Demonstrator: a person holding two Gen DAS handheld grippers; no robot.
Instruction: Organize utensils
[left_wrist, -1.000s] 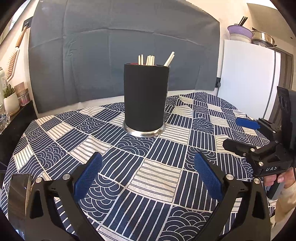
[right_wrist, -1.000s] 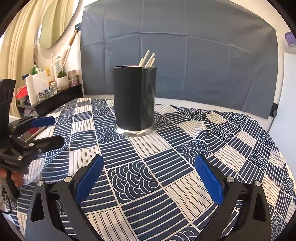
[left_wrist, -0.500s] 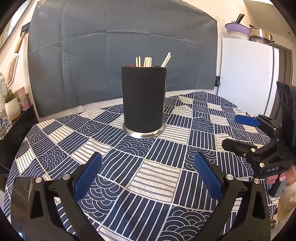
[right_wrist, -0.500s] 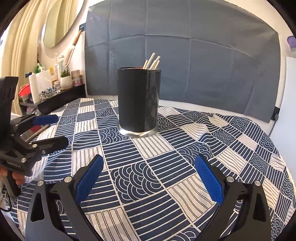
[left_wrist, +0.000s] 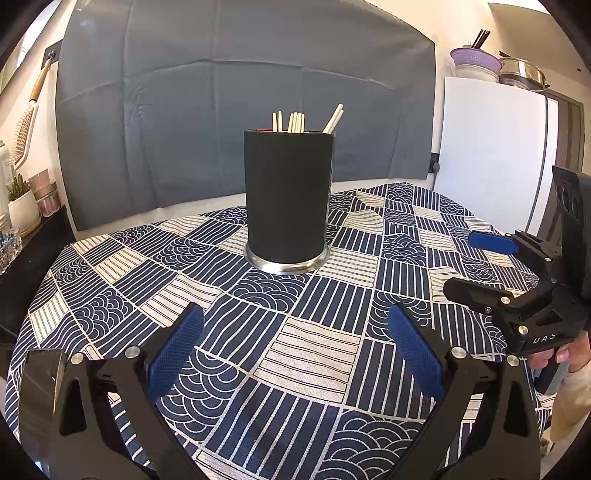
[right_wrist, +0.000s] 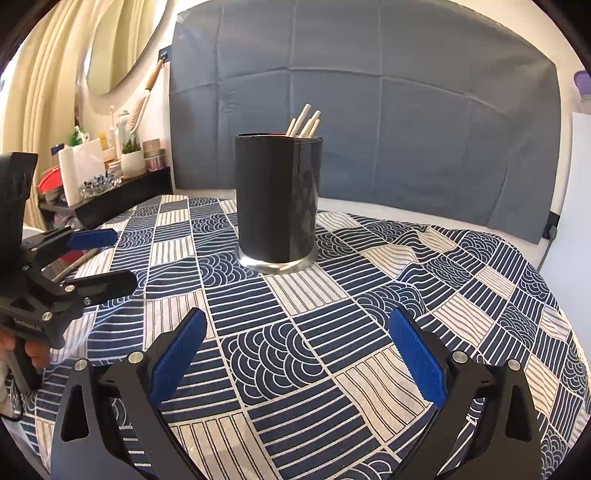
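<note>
Hovering over the patterned tablecloth, my left gripper is spread wide, its ribbed blue pads clasping nothing. My right gripper hangs the same way, fully released and empty, with each tool visible at the edge of the other's view. Ahead of both, near the table's middle, stands the utensil holder, a matte black cylinder on a shiny metal base ring. Pale, slender chopsticks poke above its rim, some upright, some leaning. A creased grey cloth covers the wall behind.
</note>
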